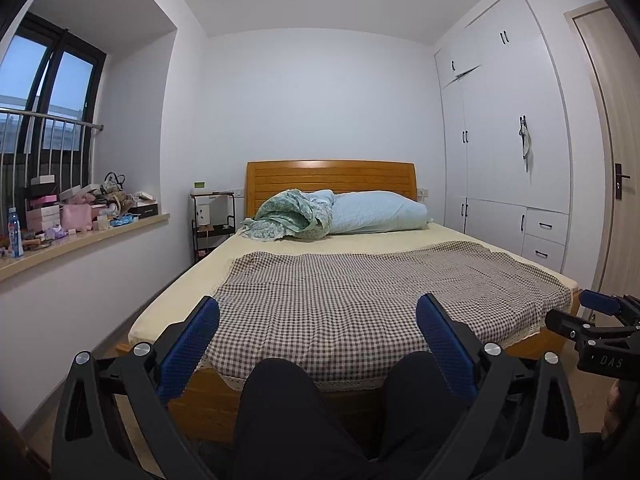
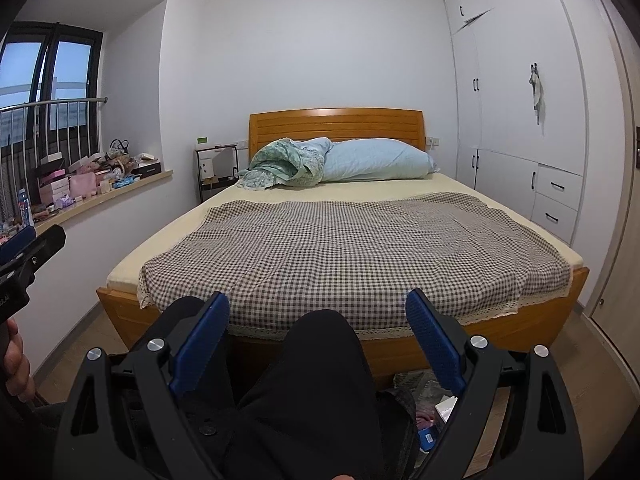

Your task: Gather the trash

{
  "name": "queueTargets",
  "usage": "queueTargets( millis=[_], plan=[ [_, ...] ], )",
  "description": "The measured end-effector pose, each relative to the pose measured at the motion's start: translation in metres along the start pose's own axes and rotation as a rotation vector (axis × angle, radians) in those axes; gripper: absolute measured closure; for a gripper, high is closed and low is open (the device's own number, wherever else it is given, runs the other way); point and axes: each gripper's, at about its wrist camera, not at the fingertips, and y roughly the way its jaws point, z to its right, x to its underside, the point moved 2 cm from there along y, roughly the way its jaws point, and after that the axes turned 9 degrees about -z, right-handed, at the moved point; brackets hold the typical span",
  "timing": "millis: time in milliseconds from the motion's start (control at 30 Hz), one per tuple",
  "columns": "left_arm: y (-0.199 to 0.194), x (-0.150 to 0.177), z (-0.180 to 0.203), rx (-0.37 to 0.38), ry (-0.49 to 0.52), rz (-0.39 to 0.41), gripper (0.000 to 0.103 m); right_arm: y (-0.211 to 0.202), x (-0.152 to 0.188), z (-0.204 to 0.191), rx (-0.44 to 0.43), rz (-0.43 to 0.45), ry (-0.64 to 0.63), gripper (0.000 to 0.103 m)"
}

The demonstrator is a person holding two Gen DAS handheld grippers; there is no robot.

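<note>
Here, a wooden bed [image 2: 400, 344] fills the room, with a checked cloth [image 2: 340, 248] on its near half. The left gripper [image 1: 318, 312] and right gripper [image 2: 318, 308] both stand wide apart, grasping nothing. The trash [image 2: 428, 408] lies on the floor near the bed's foot, right of the person's knee [image 2: 316, 344].

Left gripper [image 1: 318, 312]: jaws spread wide, nothing between the blue pads [image 1: 188, 344]. Right gripper [image 2: 318, 312]: jaws equally wide, pads bare. Both point forward and slightly downward, side by side, the right one just to the right of the left. Below each claw, the person's dark-trousered knees [image 1: 280, 400] show. A bare hand [image 2: 16, 364] grips the left handle.
</note>
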Motion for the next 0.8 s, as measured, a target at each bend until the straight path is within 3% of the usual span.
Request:
queueTargets(
  millis=[800],
  plan=[
    [0.0026,0.0031,-0.0040,0.003,0.012,0.002,0.008,-0.0019,-0.0026,0.0047,-0.006,-0.001,-0.002,0.017]
  ],
)
